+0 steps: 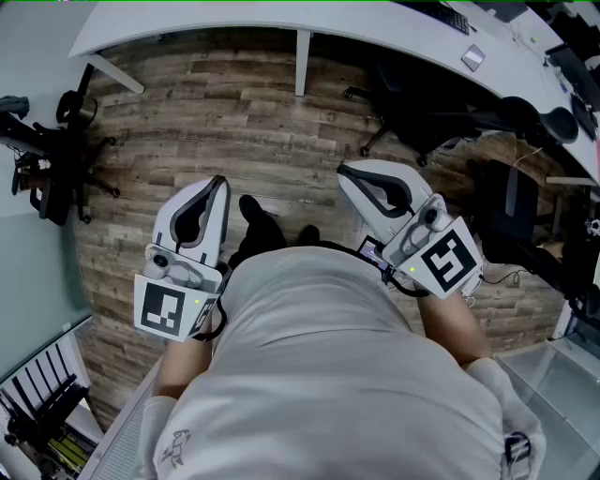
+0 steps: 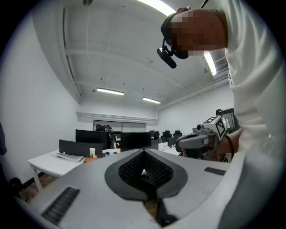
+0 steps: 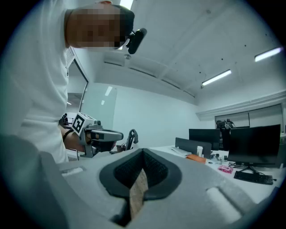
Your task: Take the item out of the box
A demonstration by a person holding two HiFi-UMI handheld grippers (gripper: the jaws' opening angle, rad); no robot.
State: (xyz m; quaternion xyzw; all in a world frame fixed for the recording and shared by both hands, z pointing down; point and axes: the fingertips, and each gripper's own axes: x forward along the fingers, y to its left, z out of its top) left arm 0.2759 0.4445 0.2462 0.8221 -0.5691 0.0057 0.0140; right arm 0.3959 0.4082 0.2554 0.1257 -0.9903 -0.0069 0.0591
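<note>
- Left gripper (image 1: 219, 182): jaws closed together, nothing held.
- Right gripper (image 1: 345, 172): jaws closed together, empty.
- Both held near the person's torso (image 1: 328, 366), above wood floor (image 1: 234, 122).

Office seen from above and from low down
A curved white counter (image 1: 281, 23) runs along the top over a wood-plank floor (image 1: 234, 122), with a black office chair (image 1: 422, 112) close by it and a black stand (image 1: 52, 141) at the left. 2 dark monitors (image 3: 254, 143) and a keyboard (image 3: 252, 177) sit on a second counter (image 3: 167, 150), under strip lights (image 2: 109, 91)
</note>
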